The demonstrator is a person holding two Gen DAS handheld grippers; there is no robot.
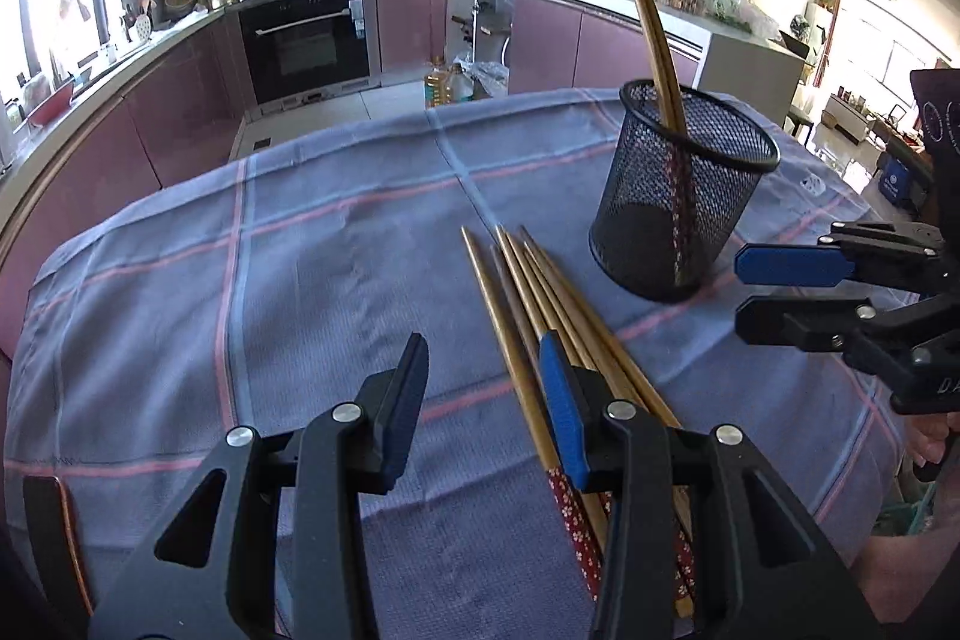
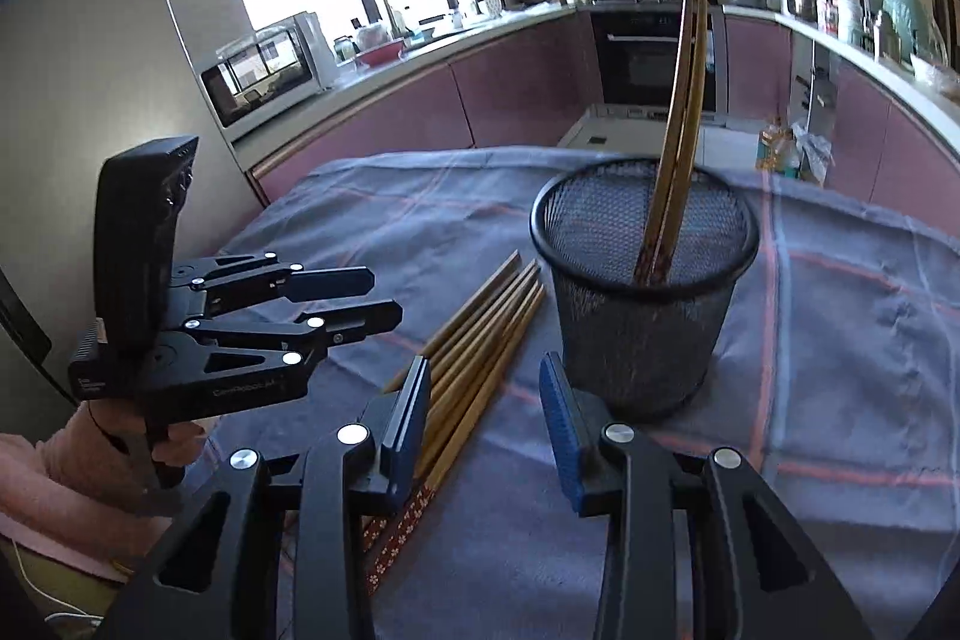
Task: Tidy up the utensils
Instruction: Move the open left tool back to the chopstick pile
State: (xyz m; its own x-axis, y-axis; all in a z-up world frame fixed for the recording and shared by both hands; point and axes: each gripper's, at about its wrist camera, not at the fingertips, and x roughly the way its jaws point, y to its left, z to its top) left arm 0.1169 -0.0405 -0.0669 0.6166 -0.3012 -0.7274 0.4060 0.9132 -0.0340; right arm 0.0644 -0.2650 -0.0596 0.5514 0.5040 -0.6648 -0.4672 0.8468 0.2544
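Several wooden chopsticks [image 1: 534, 298] with red patterned ends lie in a bundle on the blue checked cloth [image 1: 240, 280]; they also show in the right wrist view [image 2: 480, 334]. A black mesh cup [image 1: 678, 184] stands upright to their right and holds two chopsticks [image 1: 651, 34]; the cup also shows in the right wrist view [image 2: 642, 280]. My left gripper [image 1: 486, 370] is open and empty, its right finger over the bundle. My right gripper [image 2: 486, 394] is open and empty, between the bundle and the cup. It shows in the left wrist view [image 1: 741, 289] beside the cup.
The table's far edge [image 1: 420, 112] drops to a kitchen floor with oil bottles [image 1: 447, 82]. Purple cabinets and an oven [image 1: 306, 34] stand beyond. The left gripper shows in the right wrist view [image 2: 378, 298], held in a hand at the left.
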